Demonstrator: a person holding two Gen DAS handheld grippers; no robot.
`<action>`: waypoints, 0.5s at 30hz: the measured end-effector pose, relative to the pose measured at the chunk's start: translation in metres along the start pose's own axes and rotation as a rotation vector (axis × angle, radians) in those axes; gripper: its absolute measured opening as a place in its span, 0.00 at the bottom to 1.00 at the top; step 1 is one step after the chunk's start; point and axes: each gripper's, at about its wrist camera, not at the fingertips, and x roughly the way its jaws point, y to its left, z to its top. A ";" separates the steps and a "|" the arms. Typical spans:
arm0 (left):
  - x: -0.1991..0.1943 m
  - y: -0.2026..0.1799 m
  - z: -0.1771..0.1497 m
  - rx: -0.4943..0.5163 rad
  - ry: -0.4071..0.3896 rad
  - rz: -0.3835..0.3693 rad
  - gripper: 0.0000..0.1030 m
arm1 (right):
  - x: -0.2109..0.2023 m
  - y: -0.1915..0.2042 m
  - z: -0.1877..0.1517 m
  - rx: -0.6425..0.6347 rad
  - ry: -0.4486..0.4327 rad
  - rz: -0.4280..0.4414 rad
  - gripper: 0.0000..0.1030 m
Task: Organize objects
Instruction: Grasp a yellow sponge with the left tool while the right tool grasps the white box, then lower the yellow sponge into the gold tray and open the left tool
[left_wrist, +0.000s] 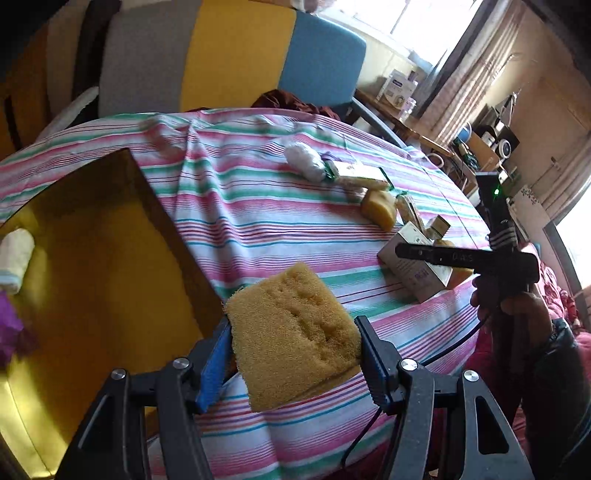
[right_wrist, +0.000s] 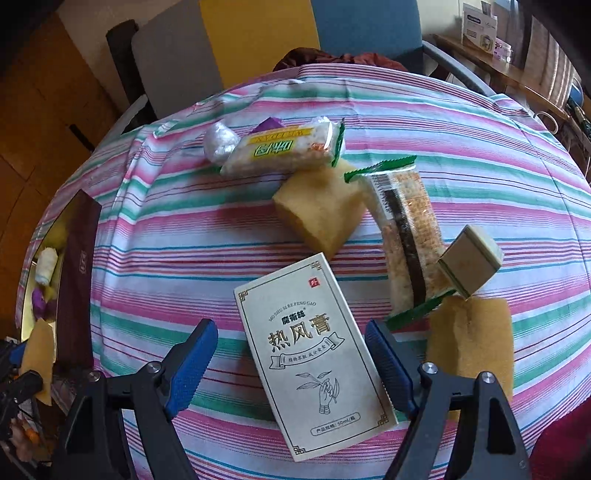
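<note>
We see only part of the yellow-lined box (left_wrist: 92, 258) at 9 o'clock in the left wrist view, its contents blurred. The left gripper (left_wrist: 295, 354) pinches one sponge (left_wrist: 291, 339) between its jaws beside the box, above the striped cloth (left_wrist: 240, 206). The right gripper (right_wrist: 291, 354) hangs with jaws spread around a white carton (right_wrist: 314, 354); at 12 to 3 o'clock we count two more sponges (right_wrist: 321, 210), two snack packets (right_wrist: 284, 147) and one small box (right_wrist: 471, 260).
</note>
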 end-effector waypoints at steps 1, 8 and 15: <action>-0.006 0.007 -0.003 -0.013 -0.010 0.010 0.62 | 0.003 0.002 -0.001 -0.009 0.013 -0.026 0.61; -0.047 0.062 -0.023 -0.139 -0.080 0.097 0.62 | 0.011 0.009 -0.003 -0.052 0.044 -0.083 0.51; -0.088 0.134 -0.048 -0.269 -0.129 0.261 0.62 | 0.010 0.010 -0.002 -0.059 0.047 -0.092 0.50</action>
